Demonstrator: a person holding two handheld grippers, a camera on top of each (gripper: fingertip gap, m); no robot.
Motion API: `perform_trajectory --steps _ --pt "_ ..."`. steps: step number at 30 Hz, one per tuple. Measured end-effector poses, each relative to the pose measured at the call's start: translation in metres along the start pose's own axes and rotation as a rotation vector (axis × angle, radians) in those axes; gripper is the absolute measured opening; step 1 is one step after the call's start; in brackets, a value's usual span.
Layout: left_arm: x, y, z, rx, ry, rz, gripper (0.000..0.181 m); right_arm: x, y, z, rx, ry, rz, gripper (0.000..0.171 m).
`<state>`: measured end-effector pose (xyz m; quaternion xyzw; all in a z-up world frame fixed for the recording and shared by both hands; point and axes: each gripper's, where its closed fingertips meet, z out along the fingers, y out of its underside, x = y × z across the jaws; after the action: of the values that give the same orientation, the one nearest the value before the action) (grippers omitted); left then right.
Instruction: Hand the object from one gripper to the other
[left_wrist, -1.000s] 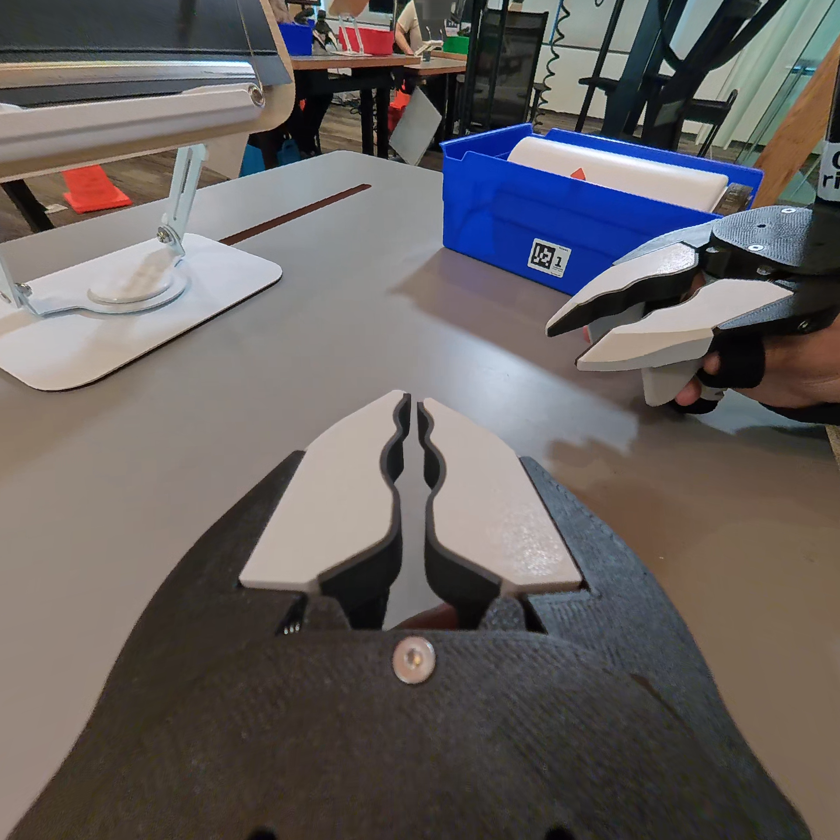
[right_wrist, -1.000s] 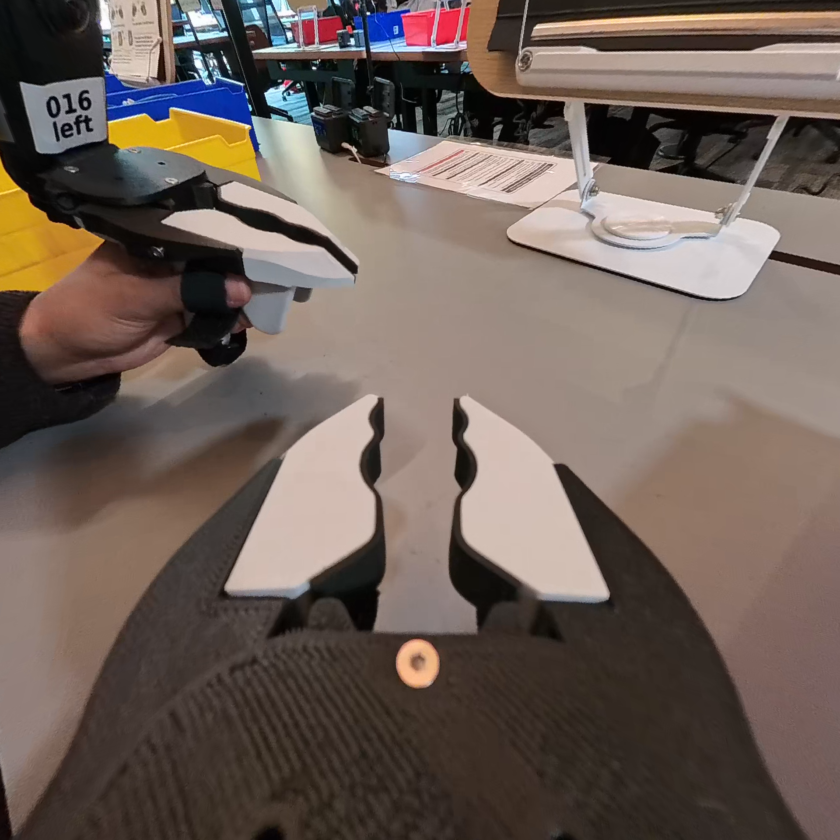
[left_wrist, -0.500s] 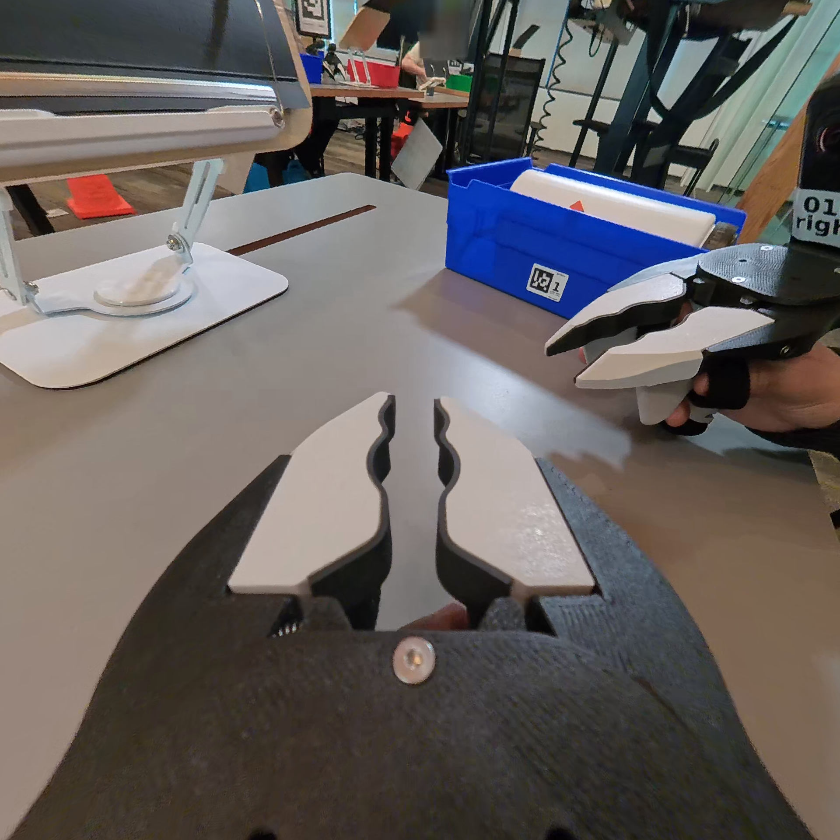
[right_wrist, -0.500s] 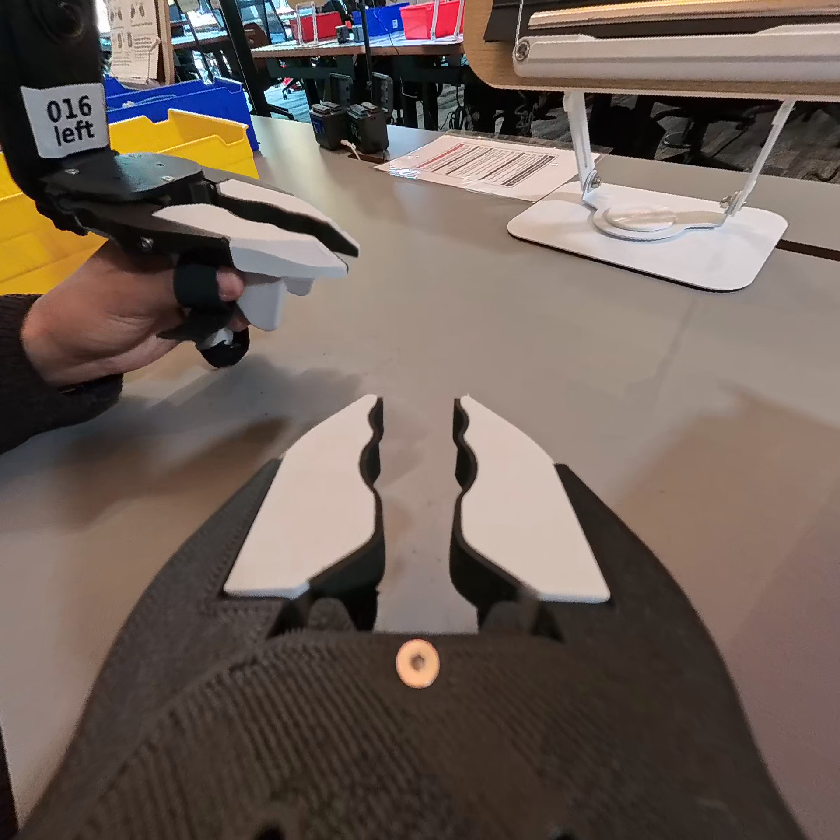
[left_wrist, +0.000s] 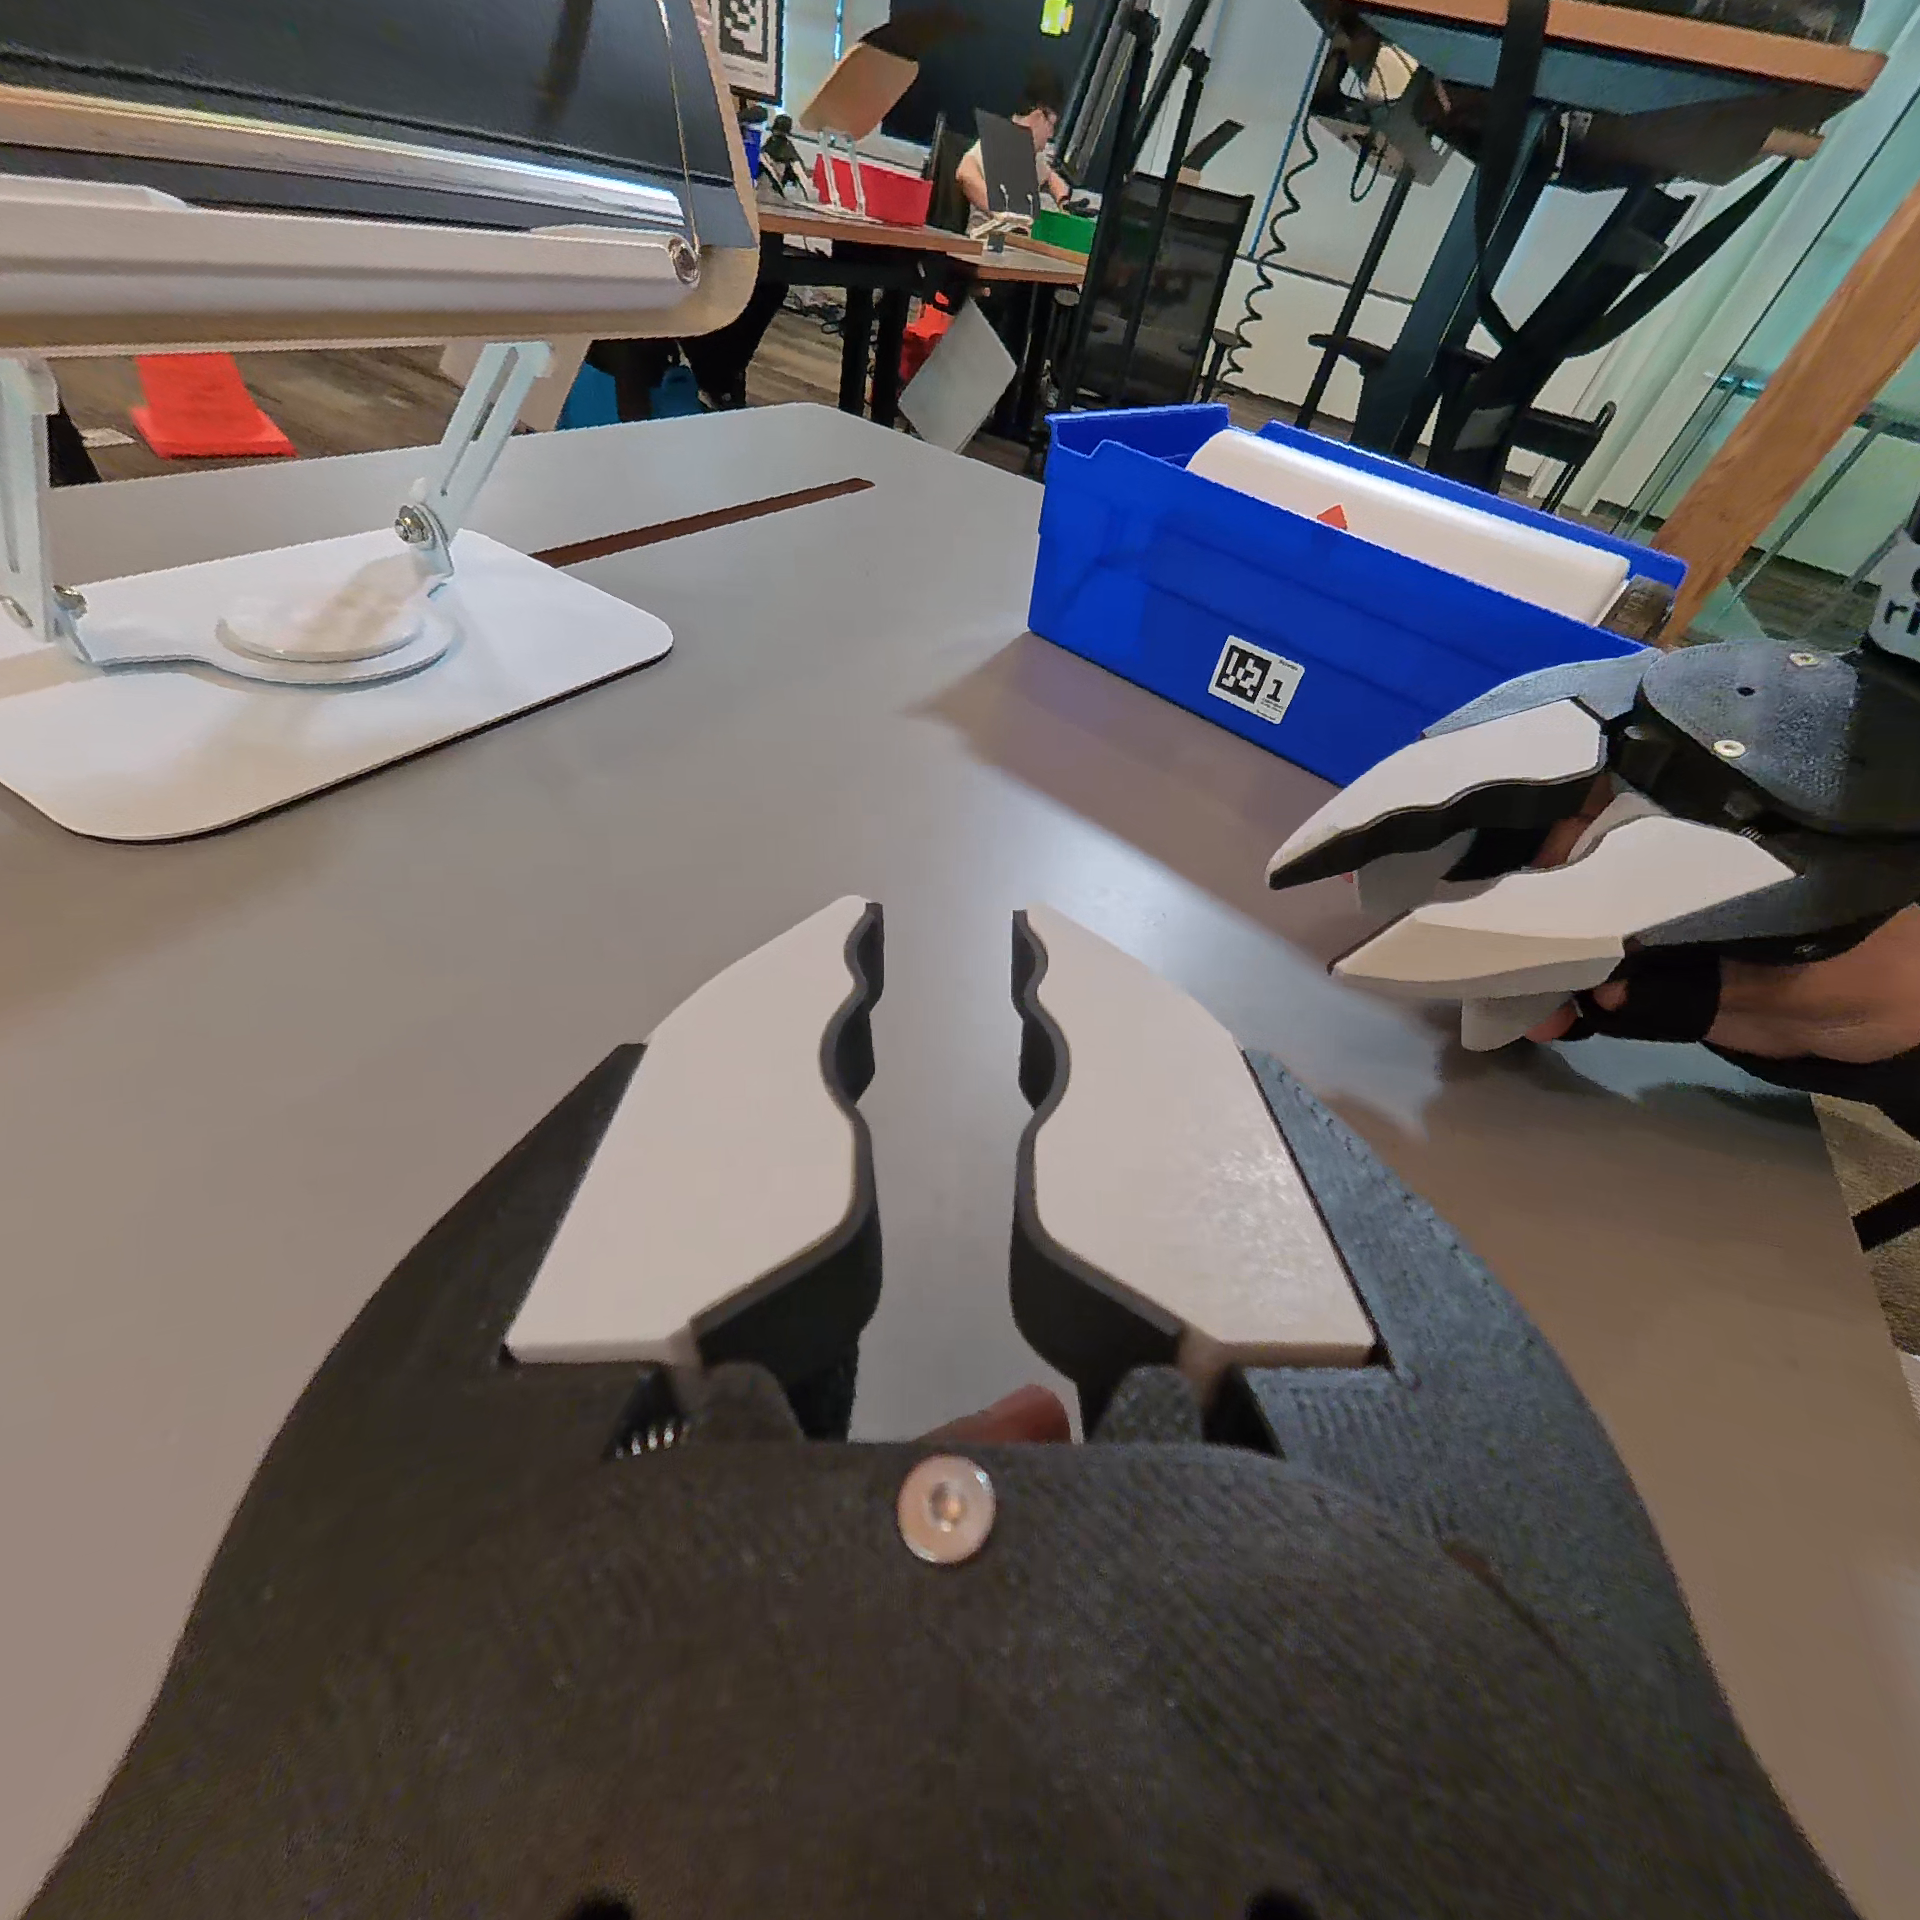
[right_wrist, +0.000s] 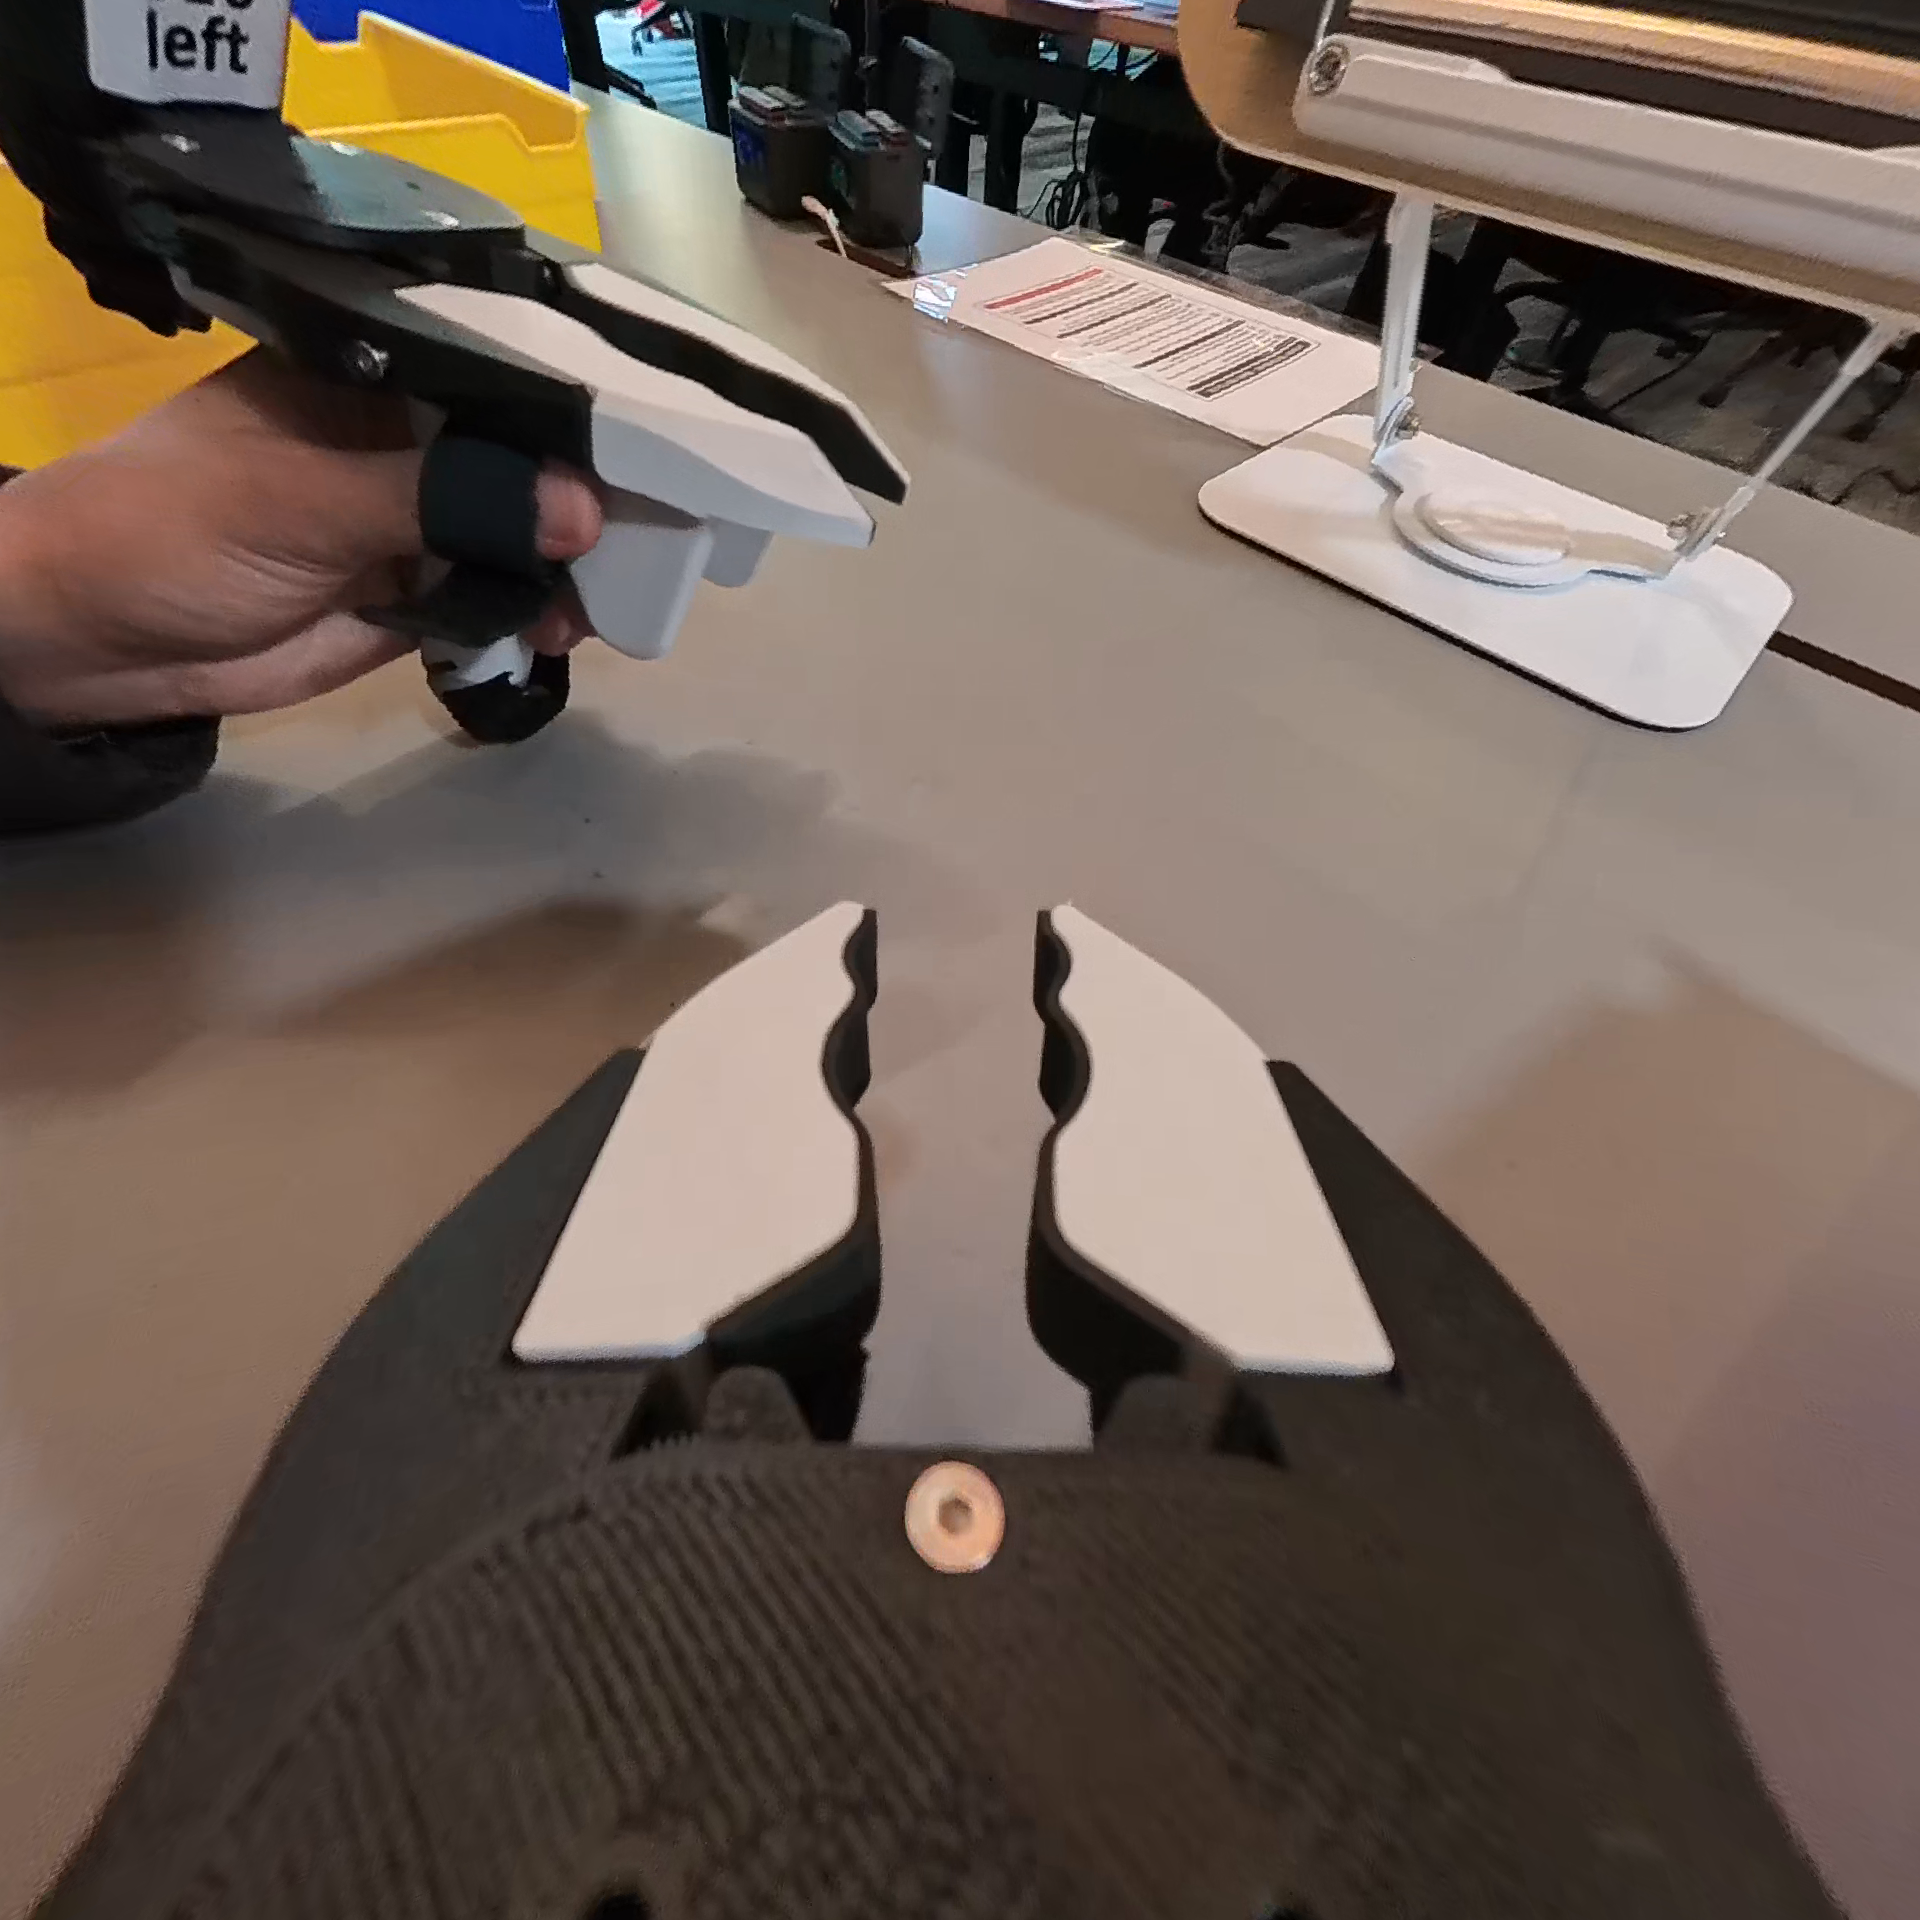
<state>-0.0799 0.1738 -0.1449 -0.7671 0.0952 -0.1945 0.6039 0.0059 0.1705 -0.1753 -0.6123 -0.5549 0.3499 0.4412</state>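
My left gripper (left_wrist: 948, 920) is open and empty, low over the grey table (left_wrist: 727, 810). My right gripper (right_wrist: 956, 914) is also open and empty, with only bare tabletop between its fingers. Each shows in the other's view: the right gripper (left_wrist: 1309, 925) is to the right of the left one, held by a hand, its fingers parted. The left gripper (right_wrist: 883, 514) is at the upper left, its fingers a little apart. No loose object lies between or in either gripper. A white block with a red mark (left_wrist: 1403, 520) lies in the blue bin (left_wrist: 1299, 634).
A white stand base (left_wrist: 312, 665) sits at the left of the table, its raised shelf overhead; it also shows in the right wrist view (right_wrist: 1507, 561). A yellow bin (right_wrist: 416, 135), a printed sheet (right_wrist: 1143, 332) and black devices (right_wrist: 831, 177) stand at the far side. One gripper's finger ends stand about 10 cm off the other's.
My left gripper has opened from nearly shut to clearly parted. Both grippers have shifted a little; the right one's opening is about the same.
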Motion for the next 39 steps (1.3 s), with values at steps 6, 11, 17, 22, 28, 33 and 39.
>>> perform_trajectory --steps 6,11,17,22,28,33,39 --pt "0.000 0.002 0.001 -0.008 0.004 -0.006 0.026 -0.006 0.004 0.003 -0.030 0.002 -0.055 0.029" --pt "0.000 0.002 0.002 -0.008 0.005 -0.012 0.027 -0.009 0.006 0.005 -0.048 0.005 -0.090 0.029" --pt "0.000 0.002 0.002 -0.006 0.007 -0.022 0.029 -0.010 0.006 0.006 -0.052 0.007 -0.094 0.029" --pt "0.000 0.003 0.002 -0.010 0.010 -0.024 0.029 -0.010 0.006 0.005 -0.048 0.007 -0.088 0.029" --pt "0.000 0.003 0.002 -0.011 0.012 -0.026 0.030 -0.012 0.007 0.006 -0.059 0.007 -0.108 0.029" --pt "0.000 0.004 0.002 -0.012 0.010 -0.028 0.031 -0.013 0.008 0.007 -0.067 0.007 -0.120 0.029" --pt "-0.022 -0.007 -0.004 0.060 -0.145 -0.041 0.080 -0.015 0.009 0.008 -0.073 0.006 -0.130 0.029"
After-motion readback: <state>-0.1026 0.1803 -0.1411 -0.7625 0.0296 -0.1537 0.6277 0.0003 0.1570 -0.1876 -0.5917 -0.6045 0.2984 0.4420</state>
